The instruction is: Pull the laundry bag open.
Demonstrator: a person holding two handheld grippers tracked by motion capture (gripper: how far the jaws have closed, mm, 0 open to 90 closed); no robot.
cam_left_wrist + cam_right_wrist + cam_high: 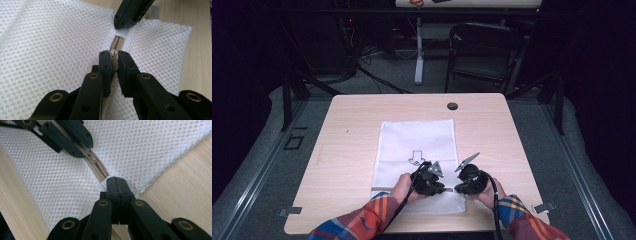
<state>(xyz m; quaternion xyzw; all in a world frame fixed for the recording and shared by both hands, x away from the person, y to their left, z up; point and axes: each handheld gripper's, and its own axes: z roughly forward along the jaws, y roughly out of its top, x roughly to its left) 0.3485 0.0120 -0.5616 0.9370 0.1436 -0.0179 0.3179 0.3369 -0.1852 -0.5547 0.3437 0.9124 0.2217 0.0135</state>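
Note:
A white mesh bag (417, 142) lies flat on the wooden table (347, 150), its beige zipper (98, 171) running along the near edge. In the left gripper view, my left gripper (114, 56) is shut on the zipper's small metal slider (114, 53). My right gripper (115, 181) is shut on the white fabric tab (122, 32) at the zipper's end, where the mesh (140, 150) meets the seam. In the high view the left gripper (441, 189) and the right gripper (457, 189) point at each other, tips close together, over the bag's near edge.
A black round grommet (452, 106) sits near the table's far edge. Behind the table stand a dark folding chair (482, 50) and a white desk leg (418, 55). Bare wood lies on both sides of the bag. A black arrow mark (416, 157) shows on the bag.

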